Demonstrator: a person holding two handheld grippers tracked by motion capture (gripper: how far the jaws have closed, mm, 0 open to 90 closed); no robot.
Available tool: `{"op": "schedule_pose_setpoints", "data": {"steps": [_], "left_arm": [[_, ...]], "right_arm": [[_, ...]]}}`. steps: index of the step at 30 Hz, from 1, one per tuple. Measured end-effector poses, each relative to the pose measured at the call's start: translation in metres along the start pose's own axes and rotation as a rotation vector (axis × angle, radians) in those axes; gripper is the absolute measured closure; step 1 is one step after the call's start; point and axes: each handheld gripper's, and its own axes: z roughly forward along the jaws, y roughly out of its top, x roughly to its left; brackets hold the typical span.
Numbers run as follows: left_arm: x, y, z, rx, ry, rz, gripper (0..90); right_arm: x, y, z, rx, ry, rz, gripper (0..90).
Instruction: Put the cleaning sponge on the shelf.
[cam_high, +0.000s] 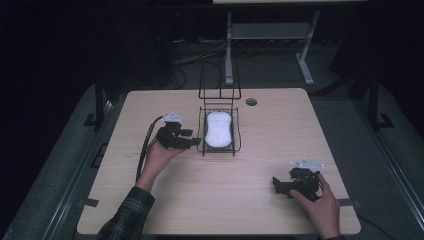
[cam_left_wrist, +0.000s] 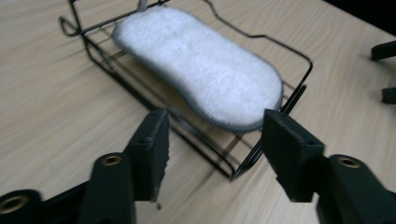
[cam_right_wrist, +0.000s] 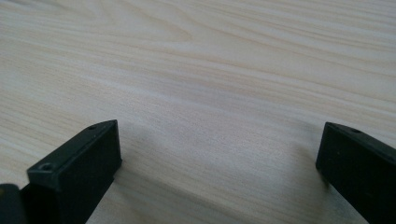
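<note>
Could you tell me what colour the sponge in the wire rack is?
White, with a grey edge; the sponge shows best in the left gripper view.

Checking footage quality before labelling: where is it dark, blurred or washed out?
High view: surroundings nearly black, table evenly lit, sponge overexposed. Left gripper view: jaws soft-focused, wire rack slightly blurred, sponge texture readable. Right gripper view: jaws blurred, soft shadows beneath, wood grain clear farther off.
</note>
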Motion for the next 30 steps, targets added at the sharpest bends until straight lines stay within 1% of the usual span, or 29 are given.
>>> {"op": "schedule_pose_setpoints", "data": {"steps": [2, 4, 6, 9, 10, 11, 12, 13, 14, 16, 17, 18, 19, 20, 22, 24, 26, 30], "left_arm": [[0.001, -0.004, -0.004, 0.003, 0.011, -0.005, 34.6], [0.001, -0.008, -0.008, 0.002, 0.030, 0.003, 31.0], [0.002, -0.010, -0.014, 0.007, 0.035, 0.001, 26.8], [0.001, -0.016, -0.021, -0.002, 0.053, 0.001, 21.5], [0.001, -0.019, -0.026, 0.001, 0.068, 0.006, 19.7], [0.001, -0.021, -0.028, 0.004, 0.076, 0.008, 16.5], [0.001, -0.023, -0.030, 0.005, 0.081, 0.005, 14.4], [0.001, -0.025, -0.032, 0.011, 0.086, 0.009, 13.2], [0.000, -0.029, -0.035, 0.016, 0.095, 0.011, 12.9], [-0.001, -0.034, -0.040, 0.030, 0.118, 0.028, 12.6], [-0.001, -0.037, -0.041, 0.027, 0.117, 0.022, 12.6], [-0.002, -0.041, -0.044, 0.029, 0.122, 0.025, 12.6], [-0.002, -0.041, -0.044, 0.029, 0.122, 0.025, 12.6], [-0.005, -0.047, -0.048, 0.029, 0.129, 0.027, 12.6], [-0.005, -0.049, -0.050, 0.032, 0.131, 0.032, 12.5], [-0.010, -0.059, -0.057, 0.029, 0.145, 0.030, 12.5], [-0.012, -0.064, -0.060, 0.040, 0.155, 0.041, 12.5], [-0.016, -0.075, -0.068, 0.046, 0.163, 0.039, 12.5]], "right_arm": [[0.000, 0.000, 0.000, 0.000, 0.000, 0.000, 0.0], [0.000, 0.000, 0.000, 0.001, 0.000, 0.000, 0.0], [0.000, 0.000, 0.000, 0.001, 0.000, 0.001, 0.0], [0.000, 0.000, 0.000, 0.000, 0.000, 0.001, 0.0], [0.000, 0.000, 0.000, 0.001, 0.000, 0.001, 0.0], [0.000, 0.000, 0.000, 0.000, 0.000, 0.001, 0.0], [0.000, 0.000, 0.000, 0.001, 0.000, 0.001, 0.0], [0.000, 0.000, 0.000, 0.000, 0.000, 0.001, 0.0], [0.000, 0.000, 0.000, 0.001, 0.000, 0.001, 0.0], [0.000, 0.000, 0.000, 0.001, 0.000, 0.001, 0.0], [0.000, 0.000, 0.000, 0.001, 0.000, 0.000, 0.0], [0.000, 0.000, 0.000, 0.001, 0.000, 0.000, 0.0], [0.000, 0.000, 0.000, 0.001, 0.000, 0.000, 0.0], [0.000, 0.000, 0.000, 0.001, 0.000, 0.000, 0.0], [0.000, 0.000, 0.000, 0.001, 0.000, 0.001, 0.0], [0.000, 0.000, 0.000, 0.000, 0.000, 0.000, 0.0], [0.000, 0.000, 0.000, 0.001, 0.000, 0.000, 0.0], [0.000, 0.000, 0.000, 0.001, 0.000, 0.000, 0.0]]}}
